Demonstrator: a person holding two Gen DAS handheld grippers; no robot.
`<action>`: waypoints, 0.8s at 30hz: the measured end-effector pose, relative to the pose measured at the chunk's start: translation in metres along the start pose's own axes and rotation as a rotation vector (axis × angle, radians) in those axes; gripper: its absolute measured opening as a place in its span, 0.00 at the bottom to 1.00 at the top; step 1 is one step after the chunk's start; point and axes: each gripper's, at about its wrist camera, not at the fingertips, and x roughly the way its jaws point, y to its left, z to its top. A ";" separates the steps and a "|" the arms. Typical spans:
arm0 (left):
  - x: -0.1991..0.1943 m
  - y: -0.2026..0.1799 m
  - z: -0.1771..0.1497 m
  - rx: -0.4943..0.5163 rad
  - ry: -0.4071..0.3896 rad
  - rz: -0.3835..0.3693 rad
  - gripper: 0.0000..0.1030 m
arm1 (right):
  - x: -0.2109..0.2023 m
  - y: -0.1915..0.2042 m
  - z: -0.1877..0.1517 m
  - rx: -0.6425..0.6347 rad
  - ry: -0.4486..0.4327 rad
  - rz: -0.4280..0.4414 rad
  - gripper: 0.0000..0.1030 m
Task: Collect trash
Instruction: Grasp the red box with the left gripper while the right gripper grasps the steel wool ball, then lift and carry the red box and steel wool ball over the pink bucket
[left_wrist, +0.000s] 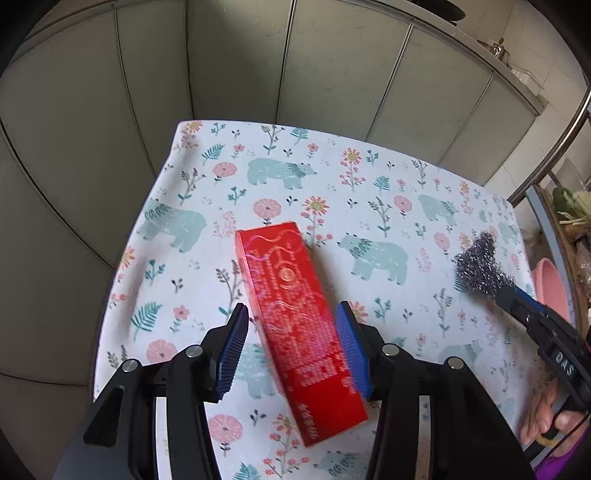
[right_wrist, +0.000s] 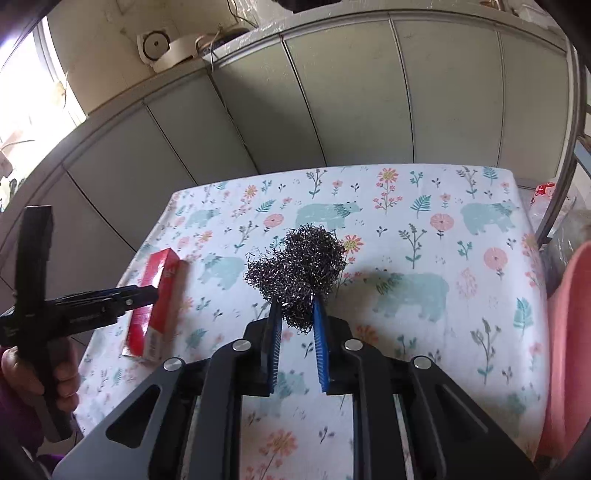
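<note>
A long red box (left_wrist: 295, 314) lies flat on the bear-patterned tablecloth (left_wrist: 332, 177). My left gripper (left_wrist: 293, 317) is open, one finger on each side of the box, apart from it. The box also shows in the right wrist view (right_wrist: 157, 302), with the left gripper (right_wrist: 147, 293) over it. My right gripper (right_wrist: 298, 308) is shut on a steel-wool scrubber (right_wrist: 299, 269) and holds it above the cloth. In the left wrist view the scrubber (left_wrist: 480, 264) and right gripper (left_wrist: 504, 295) are at the right.
A pink basin (right_wrist: 569, 332) stands off the table's right edge; it also shows in the left wrist view (left_wrist: 552, 284). Grey cabinet doors (left_wrist: 240, 66) run behind the table. A metal rail (left_wrist: 554, 147) rises at the far right.
</note>
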 end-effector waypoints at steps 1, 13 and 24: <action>-0.001 -0.001 -0.001 0.000 0.001 -0.007 0.47 | -0.007 0.000 -0.003 0.009 -0.008 0.004 0.16; 0.004 -0.017 -0.010 0.060 0.002 0.050 0.47 | -0.046 -0.001 -0.042 0.076 0.003 -0.008 0.16; 0.004 -0.029 -0.019 0.113 -0.027 0.124 0.48 | -0.058 -0.001 -0.047 0.077 -0.016 -0.017 0.16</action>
